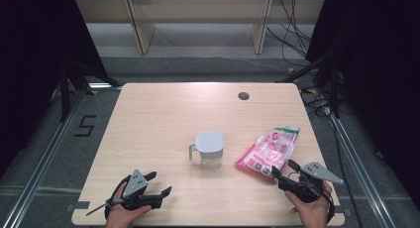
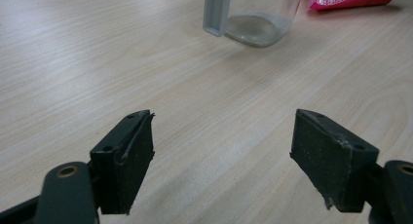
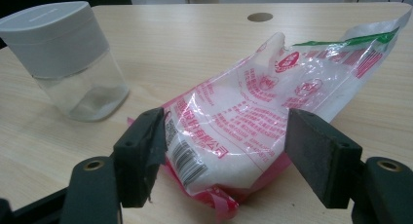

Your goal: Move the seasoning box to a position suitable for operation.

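Nearest the camera in the high view, two hand-held grippers are seen at the table's [image 1: 148, 109] near edge. At the left, the left gripper [image 1: 161, 183] is held low over bare wood, its jaws spread wide apart and empty, touching nothing. In the left gripper view, the clear jug [image 2: 253, 14] is seen well ahead of those jaws.

Near the table's middle, the jug [image 1: 209, 149] stands upright, capped by a grey lid [image 1: 209, 141], with its handle turned toward the left. It appears nearly empty, so it is judged light but rigid and smooth-walled; the handle would give the surest hold.

Just to the right of the jug, a pink and clear plastic bag [image 1: 269, 151] of white granules lies flat. It is judged soft, shifting and fairly heavy, with slippery film; a grip across the filled lower body, not the loose top, would be safest.

At the right, the right gripper [image 1: 284, 168] is pointed at the bag's near end. In the right gripper view, its jaws are held wide apart on either side of the bag [image 3: 243, 131], not clamped; contact cannot be told.
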`<state>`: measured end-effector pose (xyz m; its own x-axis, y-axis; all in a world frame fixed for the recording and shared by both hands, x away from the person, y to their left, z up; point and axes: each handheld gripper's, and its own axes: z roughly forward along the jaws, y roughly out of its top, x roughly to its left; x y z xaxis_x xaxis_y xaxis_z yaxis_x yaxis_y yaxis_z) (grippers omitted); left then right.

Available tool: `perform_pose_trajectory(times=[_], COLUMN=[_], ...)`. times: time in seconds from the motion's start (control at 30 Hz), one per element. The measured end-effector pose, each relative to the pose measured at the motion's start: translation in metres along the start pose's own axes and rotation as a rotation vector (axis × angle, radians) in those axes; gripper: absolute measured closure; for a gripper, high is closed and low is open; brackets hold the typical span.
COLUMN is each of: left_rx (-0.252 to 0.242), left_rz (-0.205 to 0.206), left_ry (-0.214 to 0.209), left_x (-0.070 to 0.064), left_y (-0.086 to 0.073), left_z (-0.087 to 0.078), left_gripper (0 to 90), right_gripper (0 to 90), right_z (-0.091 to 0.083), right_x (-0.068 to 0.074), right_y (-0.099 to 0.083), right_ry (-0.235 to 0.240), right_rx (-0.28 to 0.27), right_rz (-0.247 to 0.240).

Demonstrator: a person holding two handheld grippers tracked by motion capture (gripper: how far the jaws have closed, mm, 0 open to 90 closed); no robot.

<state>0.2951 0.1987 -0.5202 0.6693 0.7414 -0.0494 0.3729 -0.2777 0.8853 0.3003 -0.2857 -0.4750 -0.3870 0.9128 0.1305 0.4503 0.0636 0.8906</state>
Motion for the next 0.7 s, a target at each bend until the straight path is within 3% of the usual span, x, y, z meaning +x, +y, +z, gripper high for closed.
perform_pose_trajectory(times=[0.3, 0.4, 0.43, 0.6, 0.7], left_rx=[-0.003, -0.007, -0.011, -0.023, -0.027], left_rz=[0.004, 0.004, 0.024, 0.017, 0.031], left_ry=[0.003, 0.003, -0.002, -0.005, -0.012], left_x=[0.000, 0.000, 0.002, 0.005, 0.007], left_y=[0.005, 0.010, 0.014, 0.021, 0.033], left_z=[0.002, 0.004, 0.005, 0.010, 0.017], left_gripper=[22.7, 22.9, 23.0, 23.5, 25.1], right_gripper=[32.8, 32.8, 32.8, 32.8, 32.8], right_z=[0.001, 0.001, 0.001, 0.001, 0.001], right_x=[0.001, 0.001, 0.001, 0.000, 0.000], right_y=[0.000, 0.000, 0.000, 0.000, 0.000], right_ry=[-0.011, -0.011, -0.010, -0.003, -0.004], right_rx=[0.003, 0.000, 0.001, -0.006, -0.006], right_rz=[0.002, 0.004, 0.003, -0.002, -0.007])
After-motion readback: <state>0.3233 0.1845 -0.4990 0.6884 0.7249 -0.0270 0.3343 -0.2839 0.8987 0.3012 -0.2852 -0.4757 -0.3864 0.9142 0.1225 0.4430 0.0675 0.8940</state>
